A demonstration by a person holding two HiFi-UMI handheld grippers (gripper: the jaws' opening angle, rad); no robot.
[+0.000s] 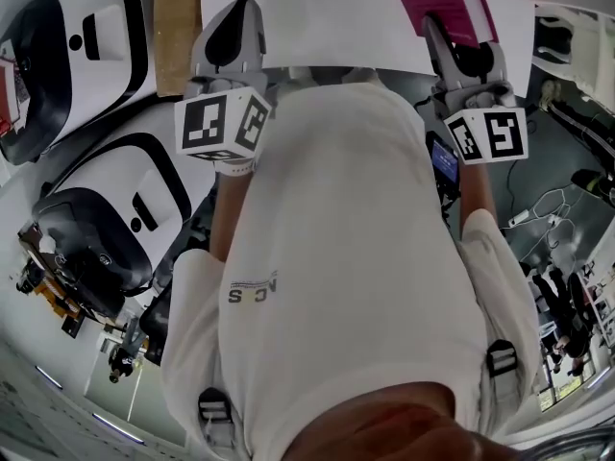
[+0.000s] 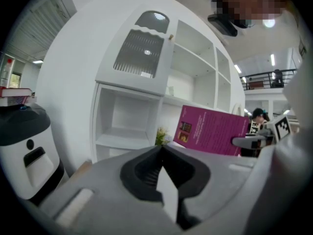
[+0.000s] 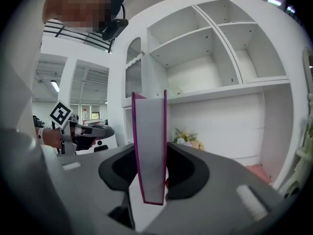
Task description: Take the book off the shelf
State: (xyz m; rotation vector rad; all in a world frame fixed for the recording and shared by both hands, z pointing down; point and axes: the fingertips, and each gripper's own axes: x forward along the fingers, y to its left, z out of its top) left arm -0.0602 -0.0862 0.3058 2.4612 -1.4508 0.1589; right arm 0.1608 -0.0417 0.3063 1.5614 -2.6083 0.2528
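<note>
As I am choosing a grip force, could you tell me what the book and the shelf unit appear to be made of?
The book looks like a paperback: a thin magenta cover, probably card, around a pale matte paper page block. The shelf unit looks like white painted or laminated board, smooth, with flat square-edged panels. Its core cannot be told.

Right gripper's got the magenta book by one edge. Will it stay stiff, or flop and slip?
Probably stiff: the book stands upright and closed in the right gripper, with its covers straight. It is likely light, since the page block looks thin. The book is held only at one edge, so it might pivot in the pads if swung fast.
</note>
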